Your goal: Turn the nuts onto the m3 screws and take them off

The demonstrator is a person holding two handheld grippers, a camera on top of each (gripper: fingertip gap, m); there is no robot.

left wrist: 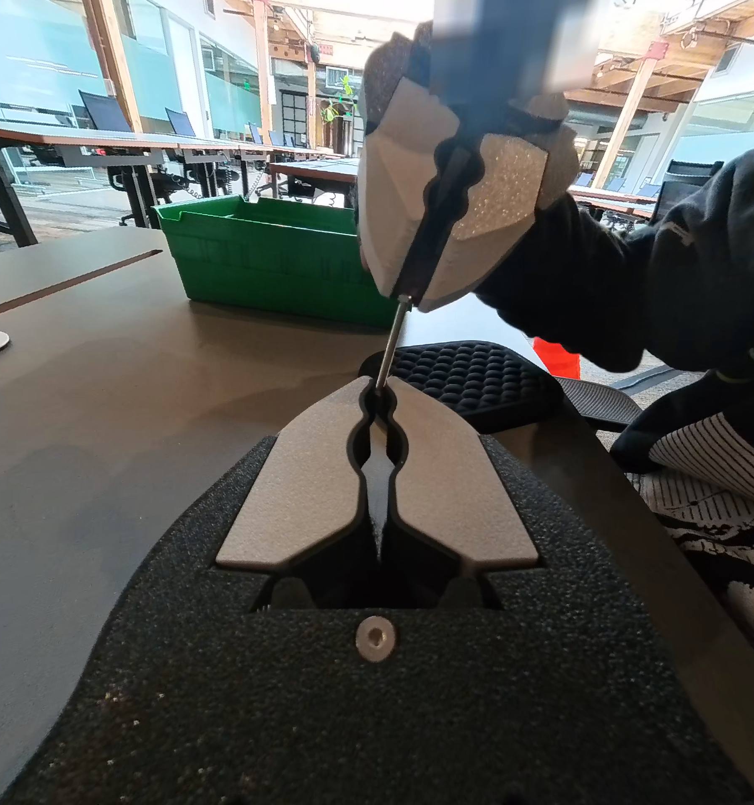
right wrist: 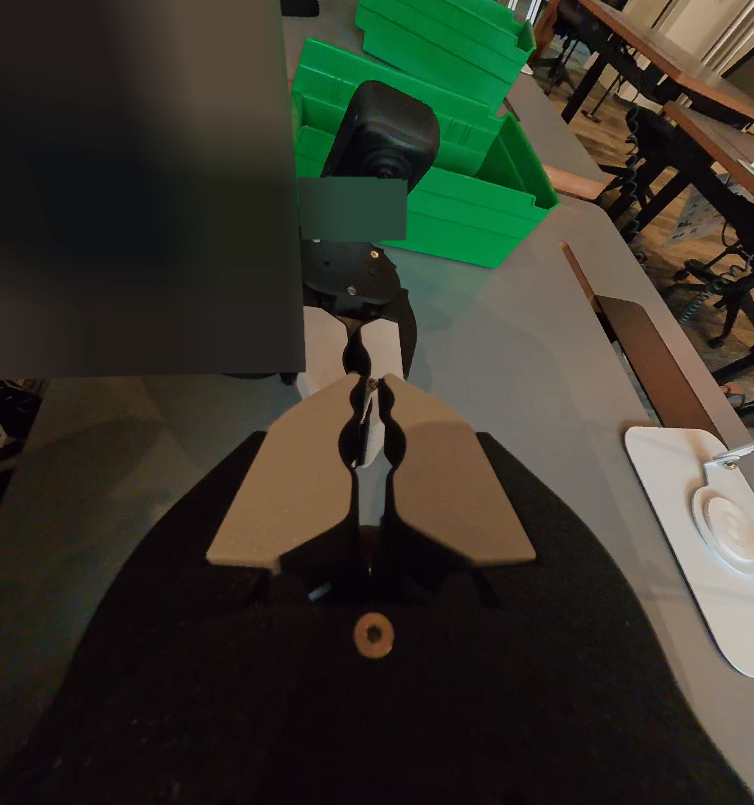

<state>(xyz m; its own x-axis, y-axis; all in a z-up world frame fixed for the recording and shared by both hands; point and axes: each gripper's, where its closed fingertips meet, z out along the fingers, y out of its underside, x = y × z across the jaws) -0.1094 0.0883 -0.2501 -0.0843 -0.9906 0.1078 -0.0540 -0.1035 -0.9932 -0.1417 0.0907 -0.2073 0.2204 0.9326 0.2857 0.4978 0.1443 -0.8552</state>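
Note:
In the left wrist view my left gripper (left wrist: 378,385) is shut on the lower end of a long thin metal screw (left wrist: 391,344). The screw slants up to a small nut (left wrist: 404,299) at its top end. My right gripper (left wrist: 407,300) comes down from above, and its tips close on that nut. In the right wrist view my right gripper (right wrist: 371,381) has the nut (right wrist: 371,384) between its fingertips. The screw (right wrist: 365,409) runs on towards the left gripper (right wrist: 360,370) just beyond it. The screw's head is hidden inside the left fingers.
A green bin (left wrist: 270,257) stands on the grey table (left wrist: 148,392) behind the grippers, and more green bins (right wrist: 453,209) show in the right wrist view. A black honeycomb pad (left wrist: 475,383) sits at the table's right edge. A white flat base (right wrist: 706,544) lies to the right. A person's dark sleeve (left wrist: 627,283) reaches in. The tips of one gripper are about 5 cm away from the tips of the other.

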